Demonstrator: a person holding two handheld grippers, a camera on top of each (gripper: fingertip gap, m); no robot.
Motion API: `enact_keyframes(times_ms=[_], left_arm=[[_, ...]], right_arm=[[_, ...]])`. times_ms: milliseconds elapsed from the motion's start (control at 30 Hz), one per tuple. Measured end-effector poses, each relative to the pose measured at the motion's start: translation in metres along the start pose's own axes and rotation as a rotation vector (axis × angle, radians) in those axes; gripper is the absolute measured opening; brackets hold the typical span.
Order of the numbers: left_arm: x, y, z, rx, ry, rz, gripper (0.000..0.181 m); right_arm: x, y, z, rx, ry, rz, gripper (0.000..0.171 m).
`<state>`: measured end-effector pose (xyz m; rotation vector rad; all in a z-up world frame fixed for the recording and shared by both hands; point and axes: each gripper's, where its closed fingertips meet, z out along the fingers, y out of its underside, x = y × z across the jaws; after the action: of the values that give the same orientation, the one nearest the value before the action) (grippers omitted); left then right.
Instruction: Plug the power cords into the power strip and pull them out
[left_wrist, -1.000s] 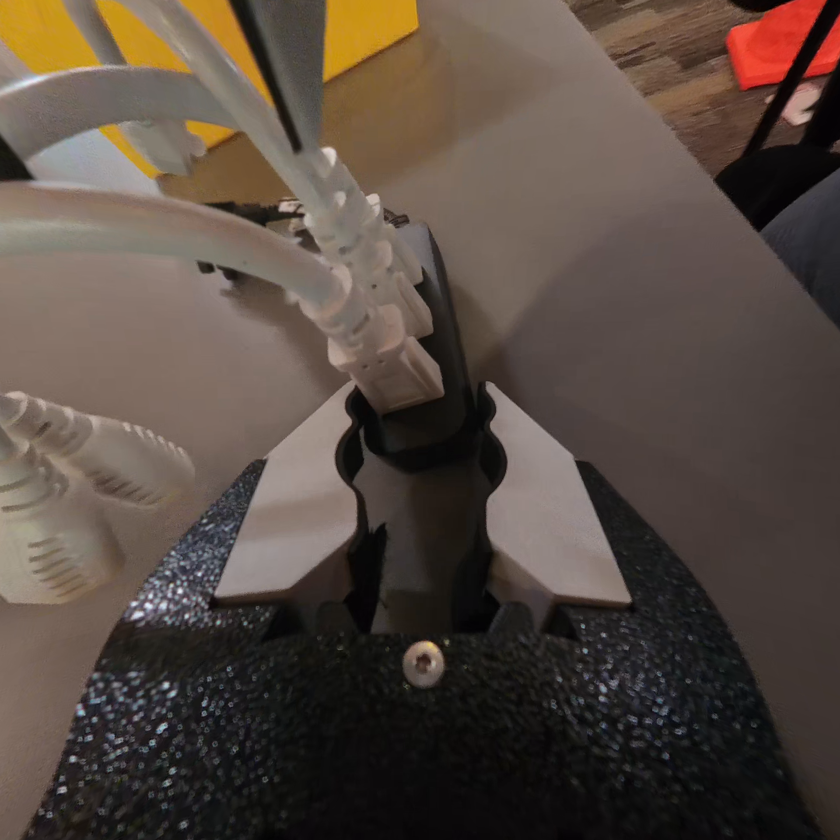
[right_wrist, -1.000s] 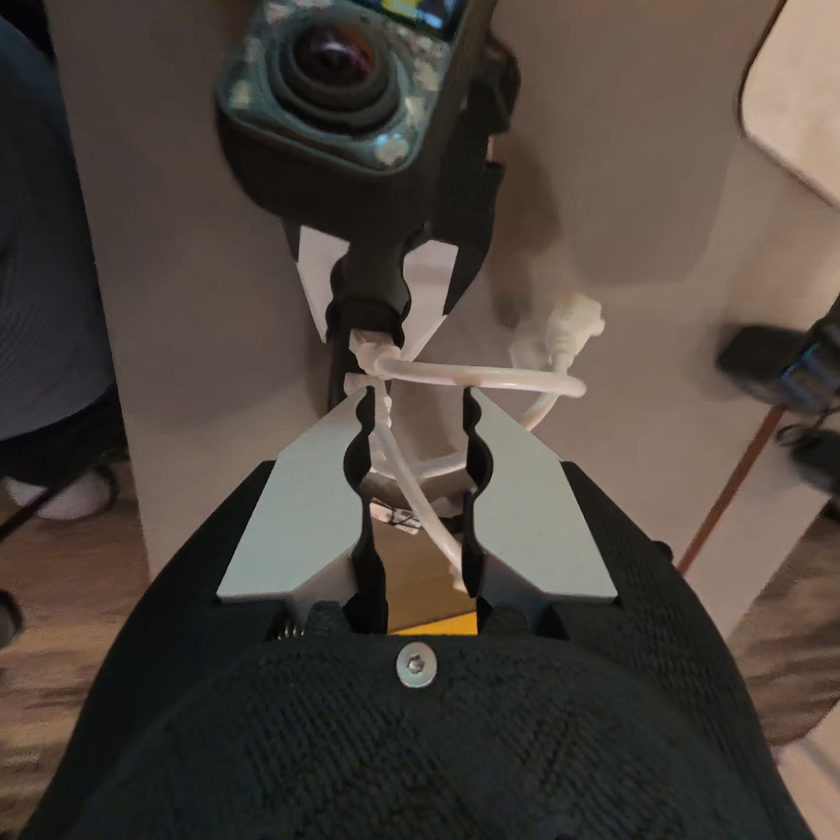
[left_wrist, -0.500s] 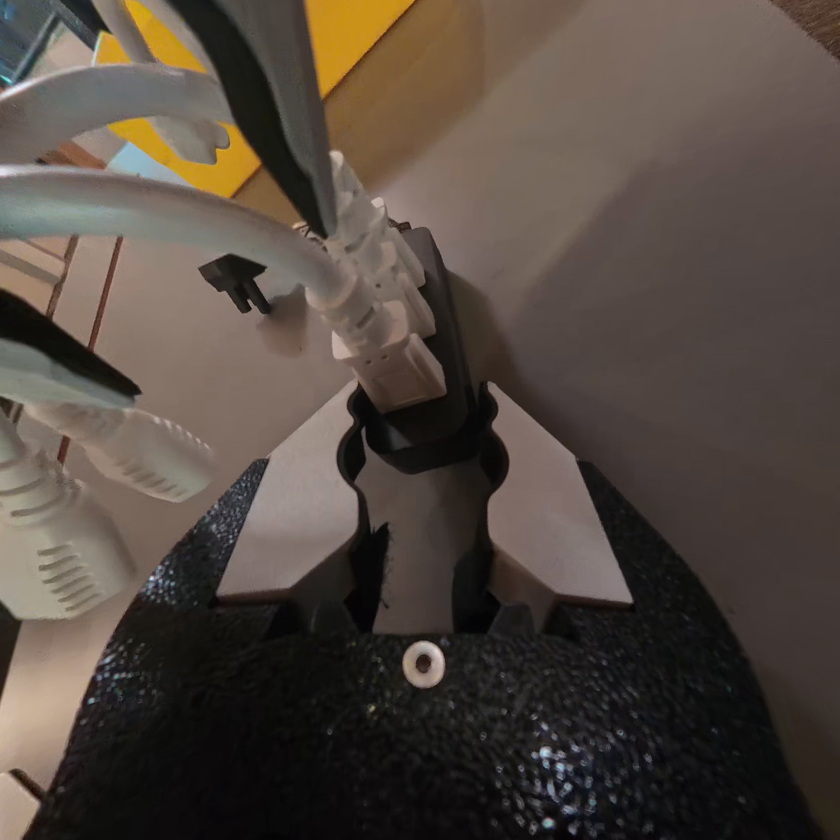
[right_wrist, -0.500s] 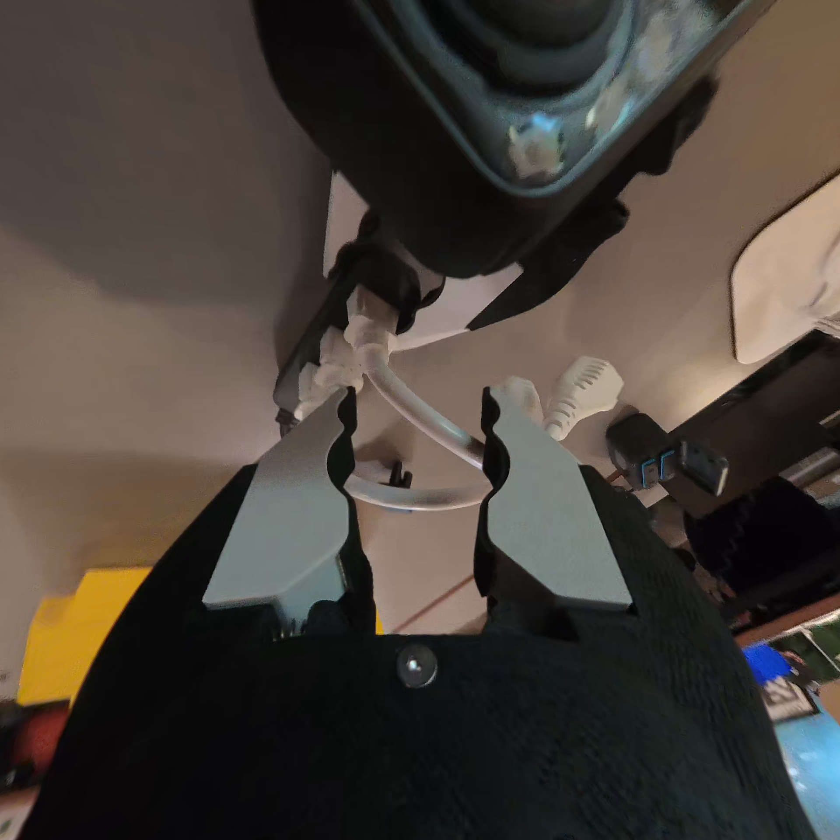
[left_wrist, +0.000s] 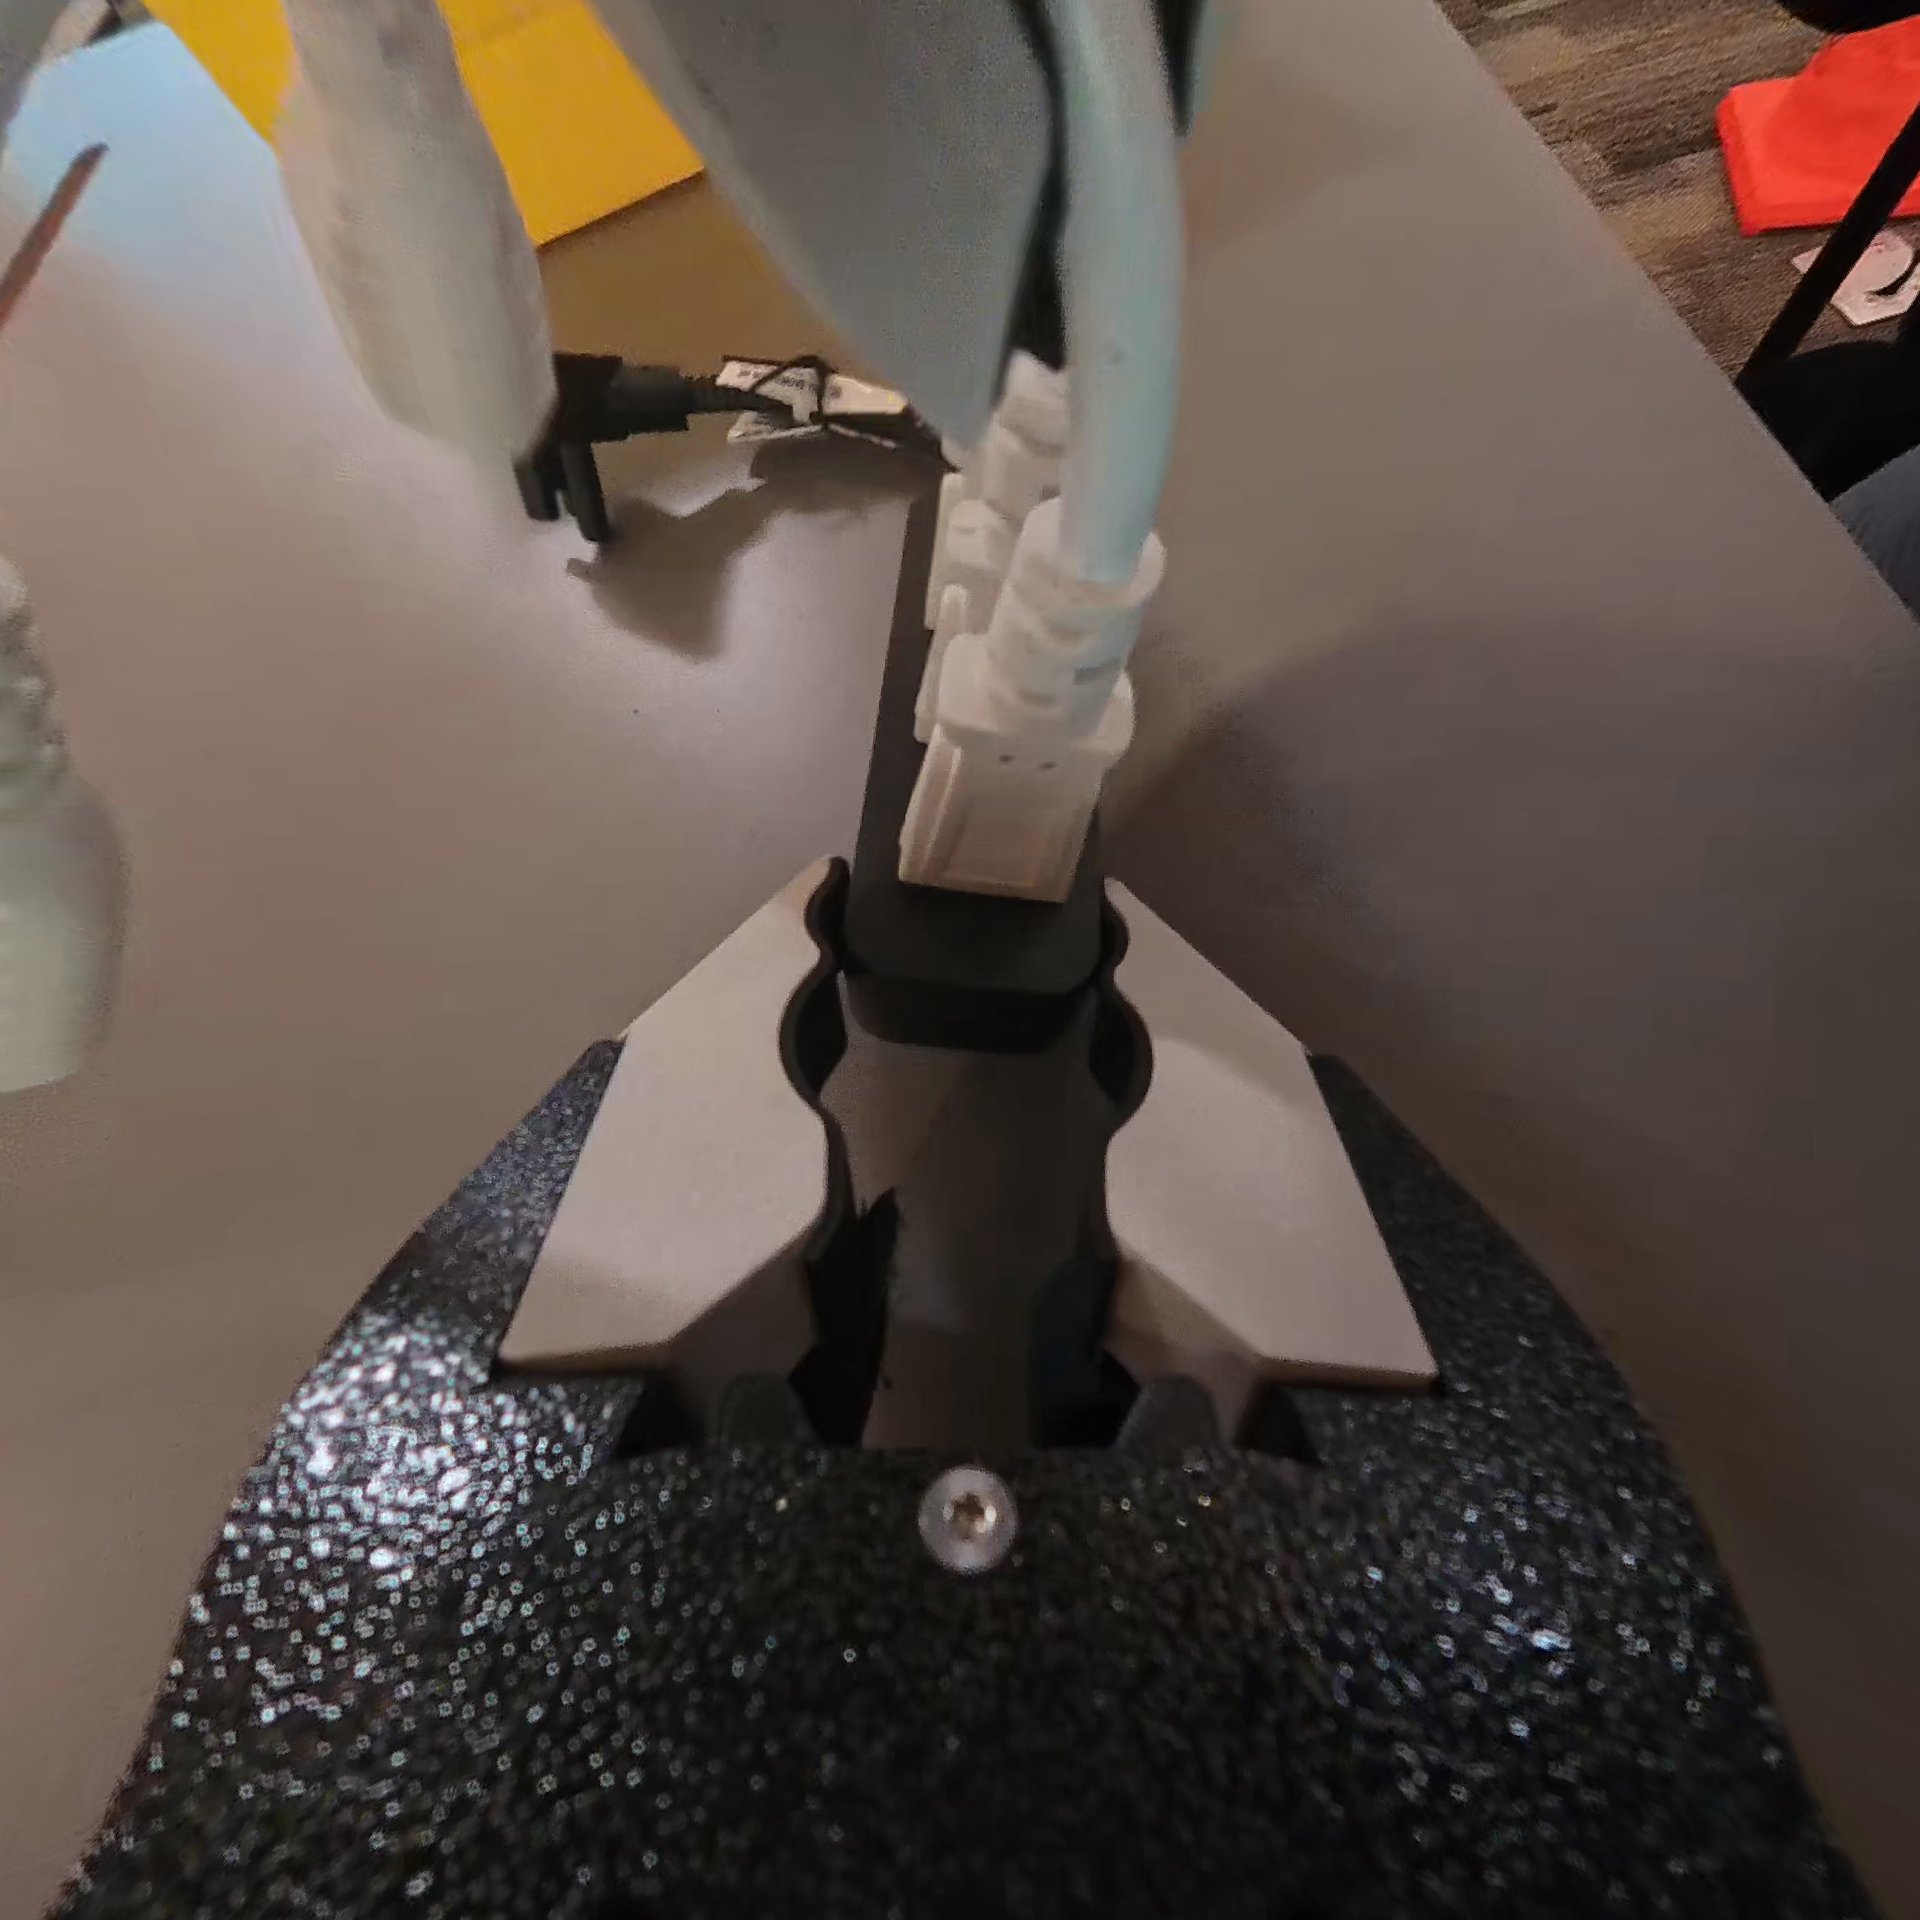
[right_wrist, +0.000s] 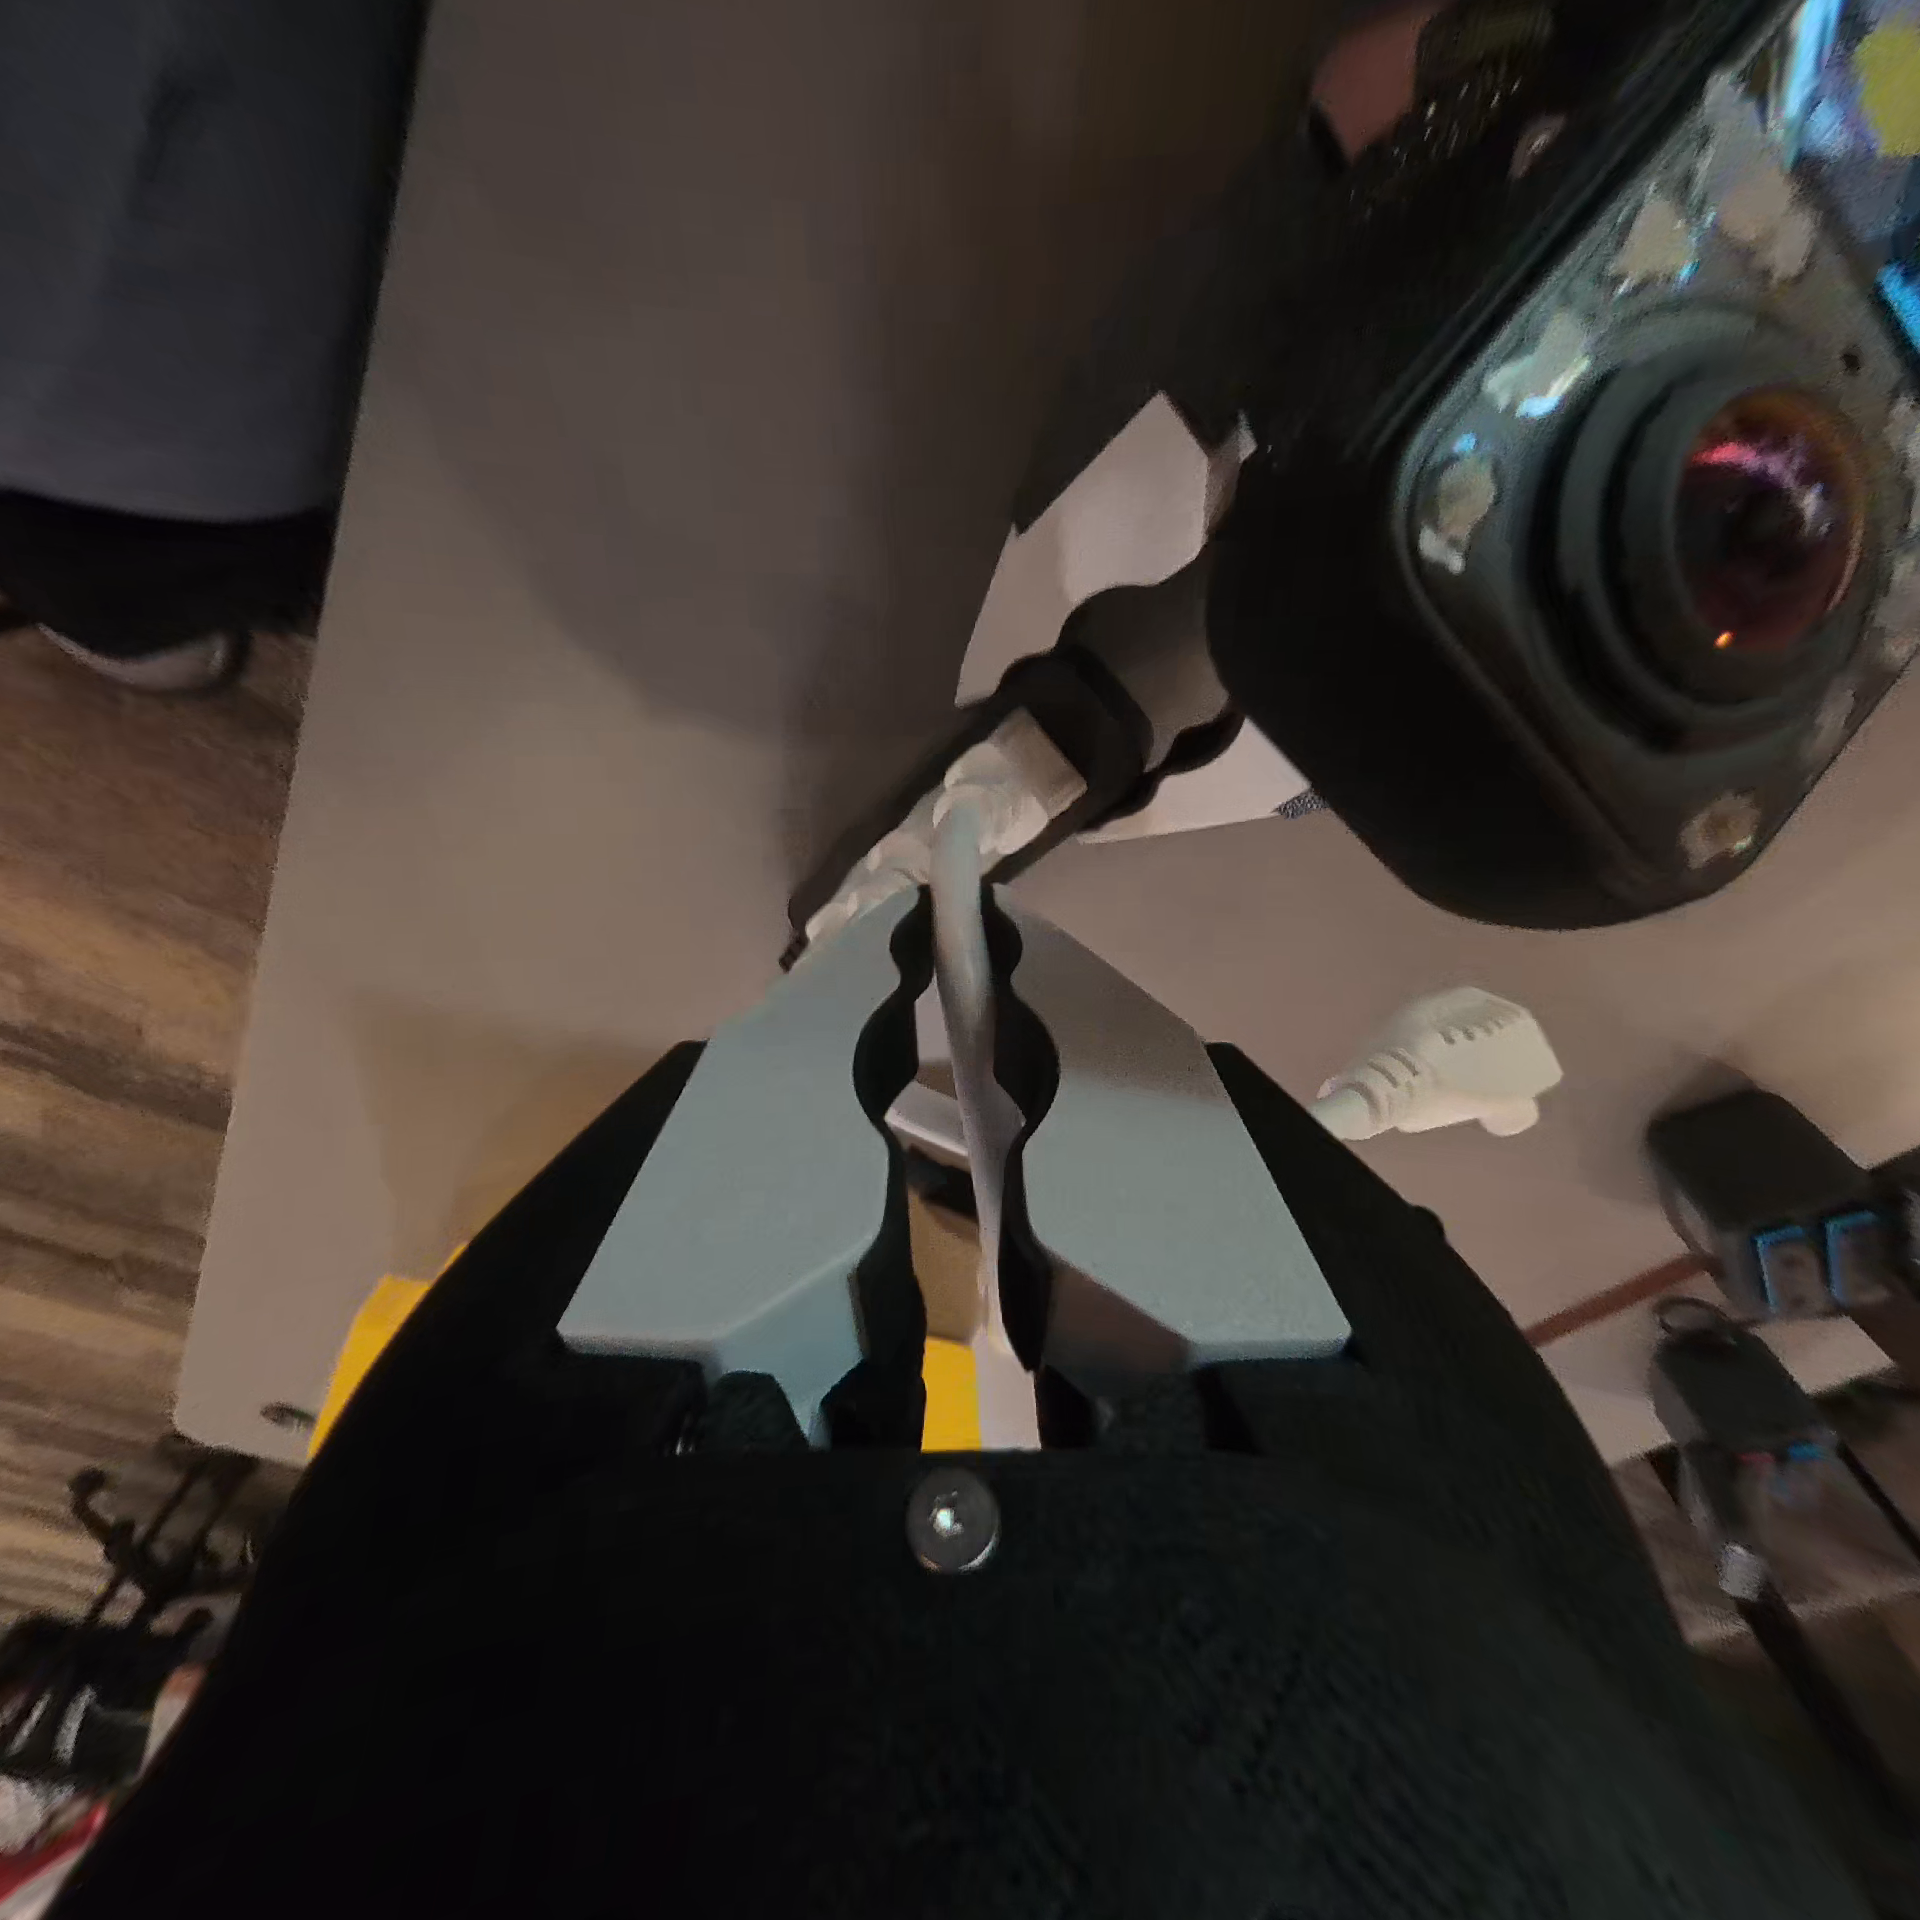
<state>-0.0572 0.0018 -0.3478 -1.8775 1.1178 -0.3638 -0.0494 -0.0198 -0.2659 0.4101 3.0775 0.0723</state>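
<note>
In the left wrist view my left gripper (left_wrist: 971, 966) is shut on the near end of the black power strip (left_wrist: 894, 727), which lies on the grey table. Several white plugs stand in the strip; the nearest plug (left_wrist: 1003, 800) is just beyond my fingertips. Its white cord (left_wrist: 1117, 312) rises into the right gripper's grey finger (left_wrist: 883, 156) above. In the right wrist view my right gripper (right_wrist: 956, 914) has its jaws closed narrowly on that white cord (right_wrist: 971, 1049), just above the plugs. The left gripper with its camera (right_wrist: 1714, 540) holds the strip's end (right_wrist: 1081, 717).
A loose white plug (right_wrist: 1444, 1060) lies on the table to the right, next to a black device with blue ports (right_wrist: 1787, 1216). A black plug (left_wrist: 566, 457) and a tagged cable lie behind the strip. A yellow box (left_wrist: 582, 135) stands at the back. The table edge runs along the right (left_wrist: 1662, 364). The gap from one gripper's tips to the other's is roughly 9 cm.
My right gripper has come down over the strip and its jaws have narrowed from open onto the white cord. My left gripper has kept its hold on the strip.
</note>
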Motion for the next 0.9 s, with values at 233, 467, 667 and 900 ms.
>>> enact_keyframes(times_ms=[233,467,667,900], left_arm=[[-0.001,0.005,0.002,-0.05,0.008,-0.067,0.044],[0.014,-0.001,0.002,-0.012,0.096,-0.013,0.043],[0.024,-0.003,0.006,-0.027,0.157,-0.056,0.043],[0.023,-0.003,0.006,-0.03,0.193,-0.132,0.043]], right_arm=[[0.009,0.003,0.002,-0.005,0.132,0.035,0.006],[0.013,-0.006,0.009,-0.011,0.161,0.014,0.006],[0.009,-0.005,0.021,-0.052,0.12,0.091,0.018],[0.007,-0.003,0.021,0.084,0.147,0.199,0.005]])
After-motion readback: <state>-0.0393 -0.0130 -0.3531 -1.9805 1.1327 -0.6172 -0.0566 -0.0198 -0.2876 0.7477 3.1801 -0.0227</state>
